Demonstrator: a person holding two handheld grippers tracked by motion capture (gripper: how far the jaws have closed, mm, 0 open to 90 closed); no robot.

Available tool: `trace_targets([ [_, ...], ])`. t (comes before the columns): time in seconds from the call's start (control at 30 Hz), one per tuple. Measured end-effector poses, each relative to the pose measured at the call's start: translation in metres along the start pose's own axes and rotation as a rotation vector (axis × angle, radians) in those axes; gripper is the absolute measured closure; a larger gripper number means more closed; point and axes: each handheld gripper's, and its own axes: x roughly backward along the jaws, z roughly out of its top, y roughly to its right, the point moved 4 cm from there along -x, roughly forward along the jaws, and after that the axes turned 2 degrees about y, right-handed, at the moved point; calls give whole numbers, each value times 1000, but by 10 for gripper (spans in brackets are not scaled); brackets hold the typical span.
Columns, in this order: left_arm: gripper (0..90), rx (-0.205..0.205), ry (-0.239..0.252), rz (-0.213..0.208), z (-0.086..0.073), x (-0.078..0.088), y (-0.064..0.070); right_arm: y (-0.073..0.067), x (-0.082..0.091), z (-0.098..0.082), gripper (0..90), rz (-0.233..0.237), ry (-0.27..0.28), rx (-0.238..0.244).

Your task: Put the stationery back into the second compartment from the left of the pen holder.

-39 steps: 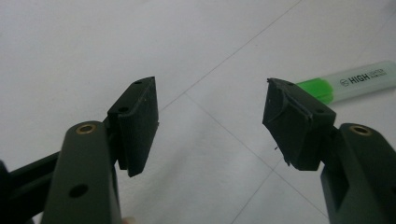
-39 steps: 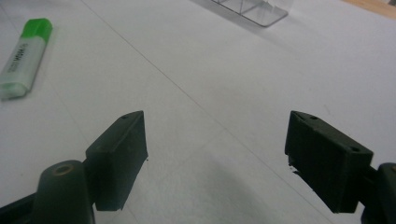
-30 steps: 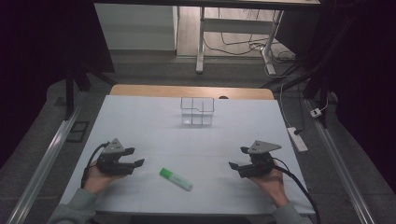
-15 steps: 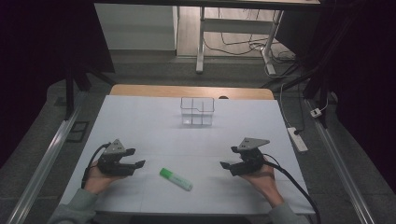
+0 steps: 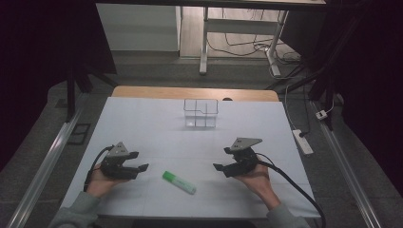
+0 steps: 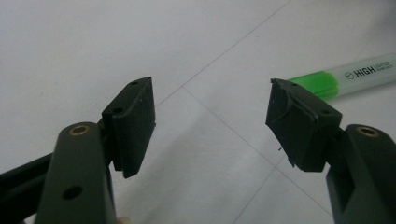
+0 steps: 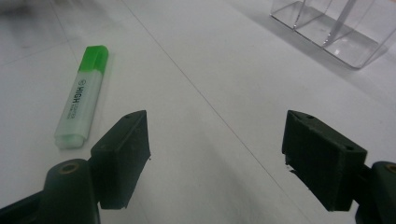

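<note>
My left gripper (image 5: 138, 161) rests low over the white tabletop (image 5: 157, 123), its fingers (image 6: 133, 123) spread wide with nothing between them, and the green highlighter (image 5: 179, 182) lies flat just beyond their tips, to my right. My right gripper (image 5: 223, 159) hangs on the other side of that highlighter, angled toward it, fingers (image 7: 123, 156) likewise wide apart and holding nothing. The highlighter sits between my two hands near the front edge; a clear plastic organiser (image 5: 201, 113) stands well apart, toward the far side
</note>
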Motion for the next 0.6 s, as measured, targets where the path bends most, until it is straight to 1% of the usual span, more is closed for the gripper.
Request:
trace_targets([
  [0.23, 327, -4, -8, -4, 0, -2, 0, -6, -9, 8, 232, 12, -12, 3],
  [0.4, 328, 1, -10, 3, 0, -1, -1, -10, -15, 10, 231, 20, -31, 17],
  [0.6, 327, 2, -11, 3, 0, -2, -1, -16, -21, 16, 231, 32, -35, 28],
])
